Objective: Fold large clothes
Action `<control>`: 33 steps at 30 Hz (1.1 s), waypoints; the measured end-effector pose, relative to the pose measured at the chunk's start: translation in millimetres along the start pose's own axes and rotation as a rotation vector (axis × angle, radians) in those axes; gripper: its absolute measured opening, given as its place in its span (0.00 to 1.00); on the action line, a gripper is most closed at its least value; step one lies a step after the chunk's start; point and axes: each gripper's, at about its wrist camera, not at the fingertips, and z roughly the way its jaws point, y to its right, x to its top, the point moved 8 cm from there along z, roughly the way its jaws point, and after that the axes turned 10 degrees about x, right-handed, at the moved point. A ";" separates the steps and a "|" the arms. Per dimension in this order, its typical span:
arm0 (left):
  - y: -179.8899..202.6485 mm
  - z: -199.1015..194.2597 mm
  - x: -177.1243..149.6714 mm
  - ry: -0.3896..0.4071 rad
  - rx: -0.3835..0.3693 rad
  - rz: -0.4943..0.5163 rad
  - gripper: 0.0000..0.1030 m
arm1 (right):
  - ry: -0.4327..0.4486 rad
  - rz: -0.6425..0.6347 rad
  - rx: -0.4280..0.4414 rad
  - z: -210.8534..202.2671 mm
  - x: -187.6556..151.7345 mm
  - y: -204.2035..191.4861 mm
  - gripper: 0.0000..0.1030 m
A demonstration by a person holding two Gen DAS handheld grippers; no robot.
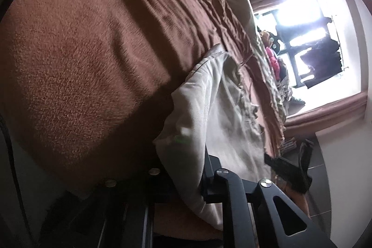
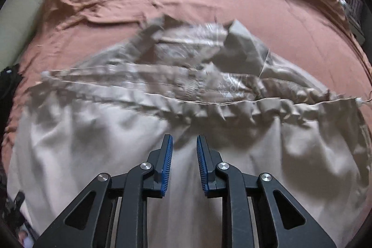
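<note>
Nearest in the right wrist view, the right gripper (image 2: 184,155) is seen with its blue pads (image 2: 167,164) apart and nothing between them — released, hovering over the pale garment (image 2: 97,131), which lies spread on the brown bedspread (image 2: 279,15).

In the left wrist view, the left gripper (image 1: 204,169) is clenched on a fold of the same cloth, which hides most of the jaws; the fold is lifted toward 12 o'clock.

A fold is judged to be under way. Next, a grasp by the right gripper at the gathered seam (image 2: 232,104), at 12 o'clock, seems called for.

No writing or label can be read.
</note>
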 end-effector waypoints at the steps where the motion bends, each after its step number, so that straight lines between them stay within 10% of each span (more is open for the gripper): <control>1: 3.7 -2.6 2.0 0.008 -0.014 0.001 0.12 | 0.012 -0.012 0.017 -10.1 -7.3 -3.7 0.18; 20: 202.5 -61.1 4.2 0.118 -0.236 0.315 0.09 | 0.081 0.104 0.376 -67.3 -178.0 -9.9 0.18; 33: 347.2 -57.0 -75.8 0.052 -0.321 0.593 0.08 | 0.078 0.197 0.442 -56.9 -183.1 16.2 0.13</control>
